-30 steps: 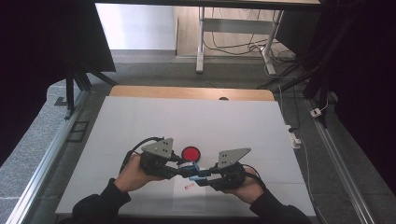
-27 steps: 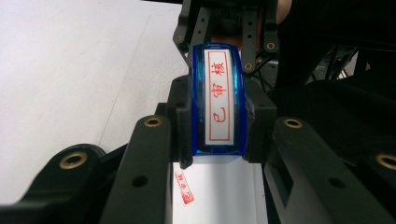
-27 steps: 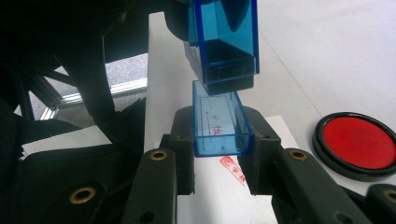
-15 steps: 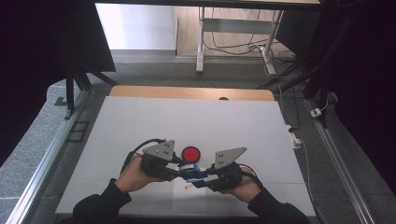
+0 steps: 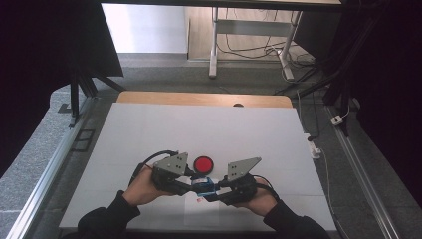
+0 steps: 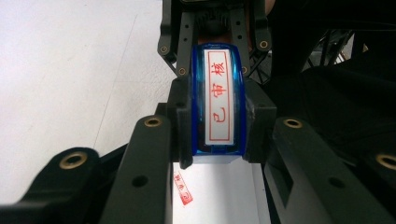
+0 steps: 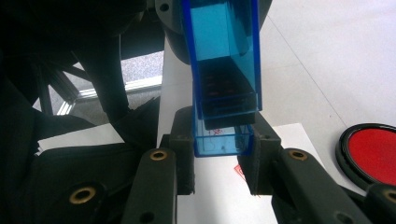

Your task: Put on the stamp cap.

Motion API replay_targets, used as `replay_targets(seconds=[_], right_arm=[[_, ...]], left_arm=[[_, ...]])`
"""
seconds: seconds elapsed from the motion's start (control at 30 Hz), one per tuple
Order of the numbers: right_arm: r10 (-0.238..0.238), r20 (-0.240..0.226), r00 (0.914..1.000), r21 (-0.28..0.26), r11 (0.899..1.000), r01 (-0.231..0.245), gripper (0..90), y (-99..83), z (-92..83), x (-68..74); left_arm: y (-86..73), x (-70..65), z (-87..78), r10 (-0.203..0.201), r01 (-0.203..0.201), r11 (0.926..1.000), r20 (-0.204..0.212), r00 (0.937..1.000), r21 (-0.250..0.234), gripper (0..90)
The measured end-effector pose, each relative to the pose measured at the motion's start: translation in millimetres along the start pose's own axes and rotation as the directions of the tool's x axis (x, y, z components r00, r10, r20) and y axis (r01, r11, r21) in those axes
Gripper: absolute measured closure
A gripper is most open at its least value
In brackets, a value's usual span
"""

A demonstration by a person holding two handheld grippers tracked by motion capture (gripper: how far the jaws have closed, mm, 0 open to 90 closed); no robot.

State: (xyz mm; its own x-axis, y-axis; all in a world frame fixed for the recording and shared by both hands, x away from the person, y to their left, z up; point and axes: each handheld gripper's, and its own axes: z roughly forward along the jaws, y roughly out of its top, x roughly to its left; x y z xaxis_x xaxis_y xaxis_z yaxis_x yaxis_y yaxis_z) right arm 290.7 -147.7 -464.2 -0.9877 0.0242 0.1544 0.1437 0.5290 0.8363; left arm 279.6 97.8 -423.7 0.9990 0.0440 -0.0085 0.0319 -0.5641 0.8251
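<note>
A blue self-inking stamp (image 5: pixel 204 185) hangs just above the table, held between both grippers. My left gripper (image 6: pixel 218 127) is shut on its top end, whose white label (image 6: pixel 218 93) has red characters. My right gripper (image 7: pixel 219 141) is shut on the clear blue base (image 7: pixel 223 142) at the other end of the stamp (image 7: pixel 222 51). In the high view the left gripper (image 5: pixel 191 183) and right gripper (image 5: pixel 217 188) face each other, fingertips nearly meeting. Under the stamp lies a white paper slip (image 6: pixel 219 196) with a red imprint (image 6: pixel 183 189).
A round red ink pad (image 5: pixel 203 164) with a black rim lies on the white table (image 5: pixel 209 129) just beyond the grippers; it sits low at the right of the right gripper view (image 7: pixel 373 154). Metal rails run along both table sides.
</note>
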Motion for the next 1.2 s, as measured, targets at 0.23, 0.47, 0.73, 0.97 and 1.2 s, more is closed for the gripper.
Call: replay_targets(seconds=[0.23, 0.47, 0.73, 0.97, 1.2], right_arm=[[-0.005, 0.006, 1.0000, 0.009, 1.000, 0.005, 69.2, 0.2, 0.5, 0.7], [-0.005, 0.008, 1.0000, 0.016, 1.000, 0.005, 69.2, 0.2, 0.7, 1.0], [-0.010, 0.002, 0.9999, 0.023, 1.000, 0.010, 69.2, 1.0, 1.4, 2.2], [-0.026, 0.006, 0.9997, 0.033, 0.999, 0.025, 69.2, 2.1, 0.5, 2.9], [-0.035, 0.005, 0.9994, 0.040, 0.999, 0.035, 69.2, 1.0, 1.6, 3.6]], left_arm=[[0.0, -0.1, 1.4, -0.003, 0.003, 1.0000, 0.012, 0.9999, 0.009, 69.6], [-0.7, -0.2, 2.8, -0.004, 0.004, 0.9999, 0.017, 0.9999, 0.014, 69.6], [-1.4, -0.2, 5.7, -0.003, 0.002, 0.9996, 0.029, 0.9996, 0.030, 69.6], [-3.5, 0.9, 6.6, -0.013, 0.012, 0.9997, 0.039, 0.9992, 0.020, 69.6], [-6.2, 2.9, 8.4, -0.030, 0.029, 0.9994, 0.058, 0.9979, 0.016, 69.6]])
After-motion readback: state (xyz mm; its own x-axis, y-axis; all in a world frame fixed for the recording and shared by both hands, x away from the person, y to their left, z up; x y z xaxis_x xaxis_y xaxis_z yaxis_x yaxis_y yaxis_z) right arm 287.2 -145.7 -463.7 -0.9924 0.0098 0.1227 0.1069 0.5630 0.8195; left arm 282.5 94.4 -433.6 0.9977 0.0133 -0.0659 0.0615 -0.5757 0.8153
